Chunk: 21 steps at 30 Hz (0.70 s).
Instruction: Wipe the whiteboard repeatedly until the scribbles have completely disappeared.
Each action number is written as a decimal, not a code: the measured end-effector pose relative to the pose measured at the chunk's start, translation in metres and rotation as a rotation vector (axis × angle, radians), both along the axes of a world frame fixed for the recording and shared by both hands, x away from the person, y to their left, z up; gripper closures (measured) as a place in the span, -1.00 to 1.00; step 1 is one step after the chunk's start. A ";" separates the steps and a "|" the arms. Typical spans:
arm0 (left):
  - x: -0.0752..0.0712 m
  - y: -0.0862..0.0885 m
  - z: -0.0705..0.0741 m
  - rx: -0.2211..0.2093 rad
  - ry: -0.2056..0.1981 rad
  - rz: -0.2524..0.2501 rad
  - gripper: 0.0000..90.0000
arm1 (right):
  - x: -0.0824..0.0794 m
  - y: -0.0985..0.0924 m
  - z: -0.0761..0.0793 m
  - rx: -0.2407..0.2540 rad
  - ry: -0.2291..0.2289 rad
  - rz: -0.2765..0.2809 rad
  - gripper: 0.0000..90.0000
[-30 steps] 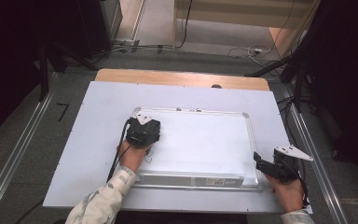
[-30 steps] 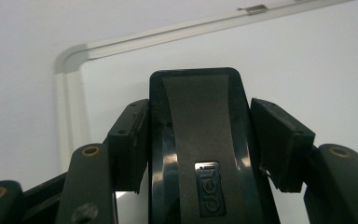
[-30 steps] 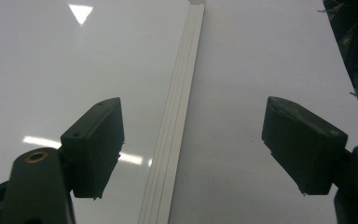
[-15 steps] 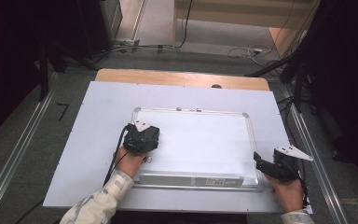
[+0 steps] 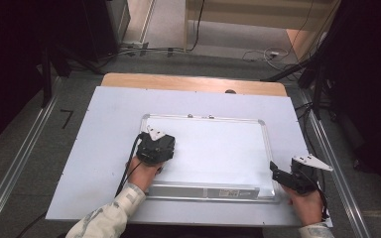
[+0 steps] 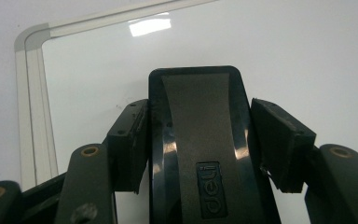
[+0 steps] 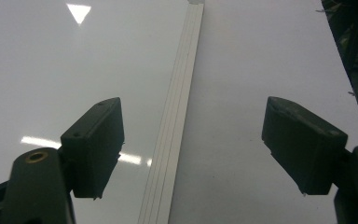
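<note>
A white-surfaced whiteboard [image 5: 218,153] with a silver frame lies flat on the white table cover [image 5: 104,124]. My left gripper [image 5: 156,148] stands over the board's left part, pointing down. In the left gripper view my left gripper [image 6: 200,112] is shut on a black board eraser [image 6: 200,154], both pads pressed against its sides, near the board's corner [image 6: 32,39]. My right gripper [image 5: 279,174] rests at the board's near right edge. In the right gripper view my right gripper [image 7: 193,107] is open, its jaws straddling the frame strip [image 7: 179,107] with nothing held.
A wooden table edge [image 5: 193,82] shows beyond the white cover. Metal rails [image 5: 15,168] run along both sides of the table. Cables [image 5: 268,53] lie on the floor at the back, and dark stands [image 5: 322,74] rise at the right.
My left gripper has slid a little toward the person over the board, still holding the eraser. The right gripper has stayed in place.
</note>
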<state>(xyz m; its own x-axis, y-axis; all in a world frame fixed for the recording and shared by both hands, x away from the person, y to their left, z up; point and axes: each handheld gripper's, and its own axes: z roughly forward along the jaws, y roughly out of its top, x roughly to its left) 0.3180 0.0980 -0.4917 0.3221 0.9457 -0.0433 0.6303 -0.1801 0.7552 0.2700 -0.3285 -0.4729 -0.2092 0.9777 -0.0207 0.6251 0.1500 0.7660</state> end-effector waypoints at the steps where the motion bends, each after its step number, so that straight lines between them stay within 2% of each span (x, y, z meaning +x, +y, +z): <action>1: 0.003 0.000 0.000 -0.002 -0.001 0.002 -0.11 | 0.000 0.000 0.000 0.000 0.000 -0.001 -0.56; 9: 0.026 -0.002 0.000 -0.009 -0.003 0.029 -0.11 | 0.000 -0.001 0.000 0.000 0.002 -0.005 -0.56; 13: 0.019 -0.002 0.000 0.001 -0.006 0.015 -0.11 | 0.000 -0.001 0.000 0.004 0.004 -0.005 -0.56; 21: -0.008 0.001 -0.001 0.008 -0.009 -0.035 -0.11 | 0.000 0.000 0.000 -0.002 0.002 -0.002 -0.56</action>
<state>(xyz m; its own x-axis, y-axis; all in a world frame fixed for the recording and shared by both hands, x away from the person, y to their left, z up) 0.3096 0.0988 -0.4925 0.3555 0.9341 -0.0328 0.6170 -0.2081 0.7590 0.2701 -0.3290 -0.4733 -0.2069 0.9781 -0.0223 0.6269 0.1500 0.7645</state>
